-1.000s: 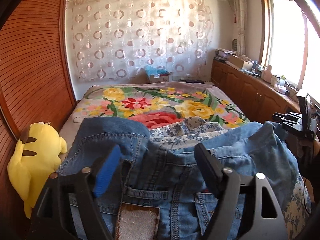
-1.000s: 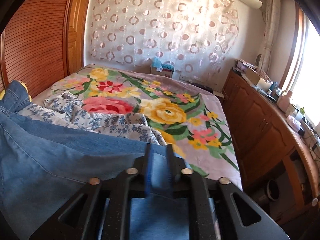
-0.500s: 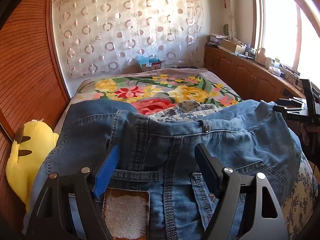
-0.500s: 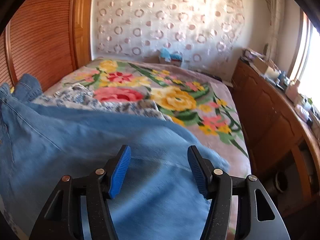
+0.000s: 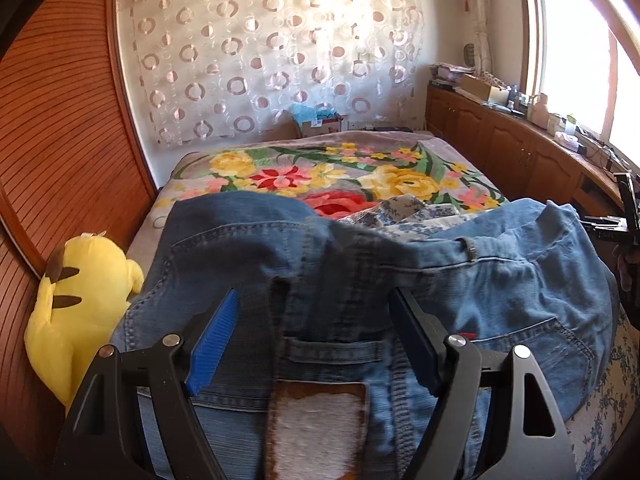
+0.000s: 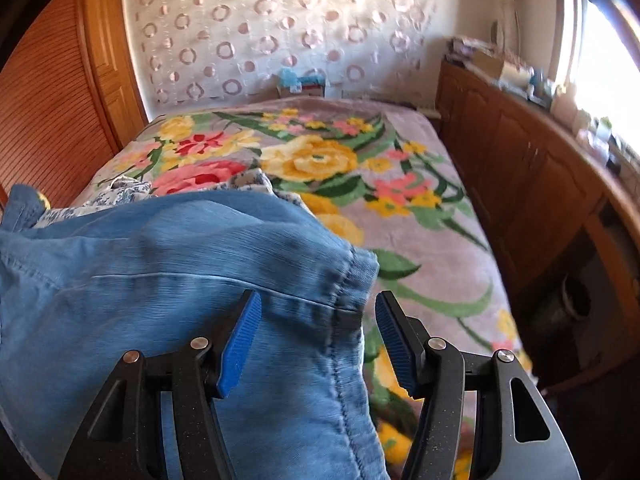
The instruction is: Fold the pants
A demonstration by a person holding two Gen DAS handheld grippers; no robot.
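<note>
Jeans on the bed look heavy, soft and floppy, best gripped at waistband or hem; left claw and right claw gape empty.

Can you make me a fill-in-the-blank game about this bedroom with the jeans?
1. The jeans lie on a blanket printed with big ____.
2. The plush toy beside the jeans is ____ in colour.
3. The left gripper hangs over the jeans with its jaws ____.

Missing words: flowers; yellow; open
</note>
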